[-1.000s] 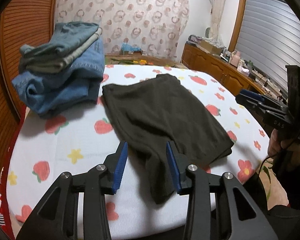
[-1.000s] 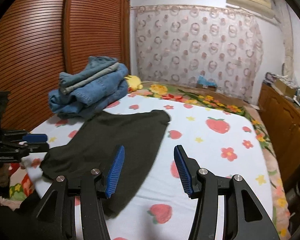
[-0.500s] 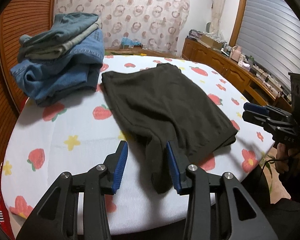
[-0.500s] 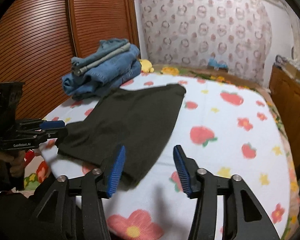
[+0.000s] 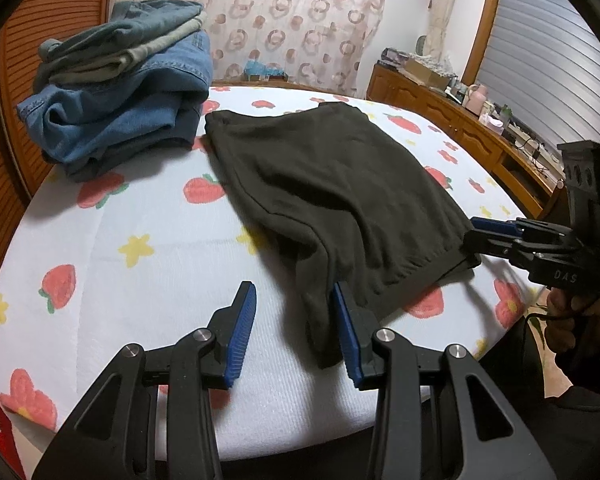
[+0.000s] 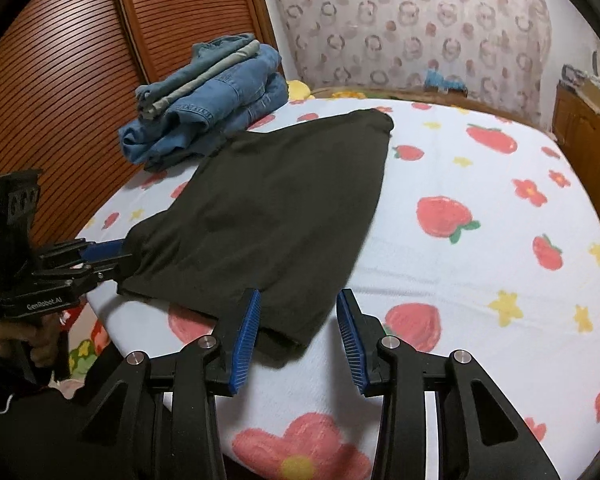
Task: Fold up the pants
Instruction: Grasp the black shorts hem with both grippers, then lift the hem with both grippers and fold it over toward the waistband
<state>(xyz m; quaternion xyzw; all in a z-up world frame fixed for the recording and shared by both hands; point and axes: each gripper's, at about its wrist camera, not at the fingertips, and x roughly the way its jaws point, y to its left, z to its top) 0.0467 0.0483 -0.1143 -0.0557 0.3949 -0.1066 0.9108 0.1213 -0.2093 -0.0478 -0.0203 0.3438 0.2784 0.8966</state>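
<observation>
Dark pants (image 5: pixel 332 184) lie folded flat on the strawberry-print bed (image 5: pixel 140 280). My left gripper (image 5: pixel 294 320) hovers over their near left corner; the cloth hangs beside its right pad (image 5: pixel 342 332) and nothing is pinched. My right gripper (image 6: pixel 298 320) straddles the near right corner of the pants (image 6: pixel 276 208), its jaws closing, with a gap between both pads and the cloth. Each gripper shows in the other's view: the right gripper (image 5: pixel 474 236) with its tips at the hem, the left gripper (image 6: pixel 120 254) at the opposite corner, each held in a hand.
A stack of folded jeans (image 5: pixel 132 92) sits at the bed's far left, touching the pants' far corner. Slatted wooden doors (image 6: pixel 60 100) stand close on the left. A wooden sideboard (image 5: pixel 460 120) runs along the right wall. The bed's edge is right below both grippers.
Both grippers have sunk toward the near edge of the pants. The right gripper tipped downward and its jaws narrowed around the corner. The left jaws kept the same width.
</observation>
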